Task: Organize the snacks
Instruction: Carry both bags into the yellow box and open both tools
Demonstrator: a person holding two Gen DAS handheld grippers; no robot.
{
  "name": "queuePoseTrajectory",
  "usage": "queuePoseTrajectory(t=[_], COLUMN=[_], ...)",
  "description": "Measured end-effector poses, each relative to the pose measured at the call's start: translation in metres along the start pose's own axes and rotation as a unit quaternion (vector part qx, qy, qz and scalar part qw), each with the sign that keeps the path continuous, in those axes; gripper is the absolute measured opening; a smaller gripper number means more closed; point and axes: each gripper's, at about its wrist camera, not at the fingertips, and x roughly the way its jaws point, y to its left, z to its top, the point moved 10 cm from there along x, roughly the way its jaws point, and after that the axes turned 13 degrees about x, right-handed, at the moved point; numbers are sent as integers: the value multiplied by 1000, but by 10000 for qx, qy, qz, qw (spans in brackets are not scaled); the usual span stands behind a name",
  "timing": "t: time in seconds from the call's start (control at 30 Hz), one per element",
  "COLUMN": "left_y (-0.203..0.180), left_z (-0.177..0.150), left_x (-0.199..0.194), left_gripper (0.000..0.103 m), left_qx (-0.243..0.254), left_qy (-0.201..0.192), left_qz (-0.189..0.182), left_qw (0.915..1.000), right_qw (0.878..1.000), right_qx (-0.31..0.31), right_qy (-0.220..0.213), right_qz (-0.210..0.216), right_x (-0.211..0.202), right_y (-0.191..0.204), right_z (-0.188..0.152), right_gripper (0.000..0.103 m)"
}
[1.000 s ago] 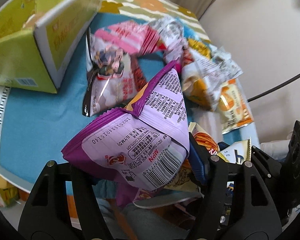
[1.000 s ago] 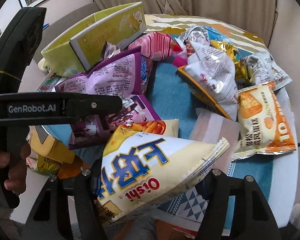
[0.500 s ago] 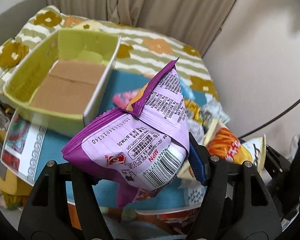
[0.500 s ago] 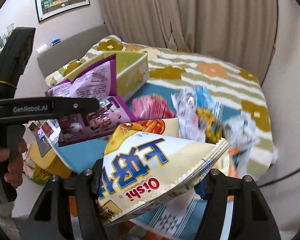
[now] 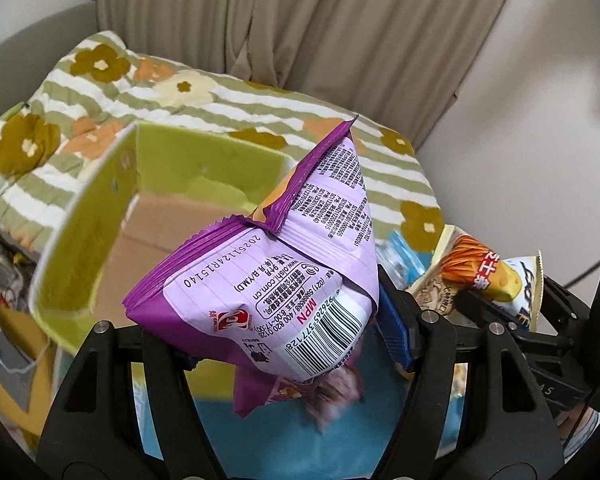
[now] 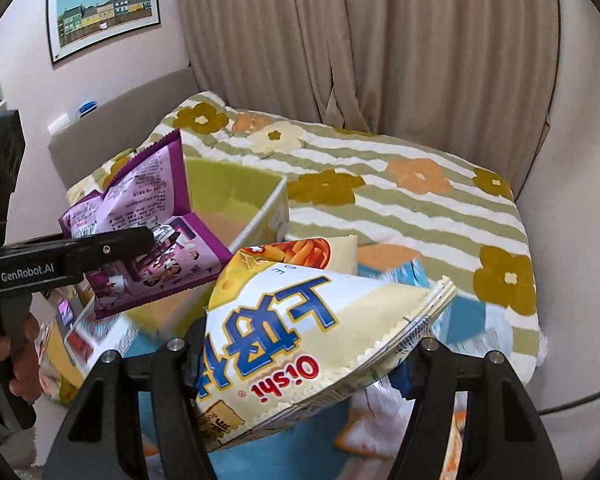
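My left gripper (image 5: 284, 340) is shut on a purple snack bag (image 5: 268, 276), held in the air just in front of an open lime-green cardboard box (image 5: 84, 224) with a brown bottom. The purple bag (image 6: 140, 216) and the left gripper (image 6: 148, 240) also show at the left of the right wrist view, beside the box (image 6: 268, 208). My right gripper (image 6: 304, 356) is shut on a yellow and white Oishi snack bag (image 6: 308, 336), held up to the right of the box. That bag (image 5: 488, 276) shows at the right of the left wrist view.
A blue cloth (image 5: 284, 432) lies below both grippers with loose snack packets (image 6: 380, 428) on it. A striped floral quilt (image 6: 400, 200) lies behind, beige curtains (image 6: 340, 40) and a wall further back. Clutter sits at the left edge (image 5: 4, 344).
Both grippers have lifted their bags up off the pile of snacks and swung toward the green box, whose open inside now faces the left wrist camera.
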Motion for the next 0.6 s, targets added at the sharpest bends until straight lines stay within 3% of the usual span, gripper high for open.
queuePoseTrajectory(t=[0.13, 0.33, 0.57, 0.6], left_y=[48, 121, 163, 166], left_z=[27, 44, 44, 44], left_x=[21, 73, 131, 137], left_gripper=[66, 66, 66, 71], left_qx=[20, 211, 473, 521], left_qy=[109, 634, 1156, 1198], left_qz=[53, 207, 307, 328], left_qw=[9999, 9976, 9917, 9909], right_qw=[9999, 9992, 9966, 9963], right_qx=[139, 358, 560, 558], right_qy=[12, 123, 547, 586], right_qz=[-26, -97, -266, -291], right_x=[34, 91, 155, 160], right_y=[24, 60, 89, 91], right_z=[30, 68, 78, 78], right_gripper=[62, 62, 62, 62])
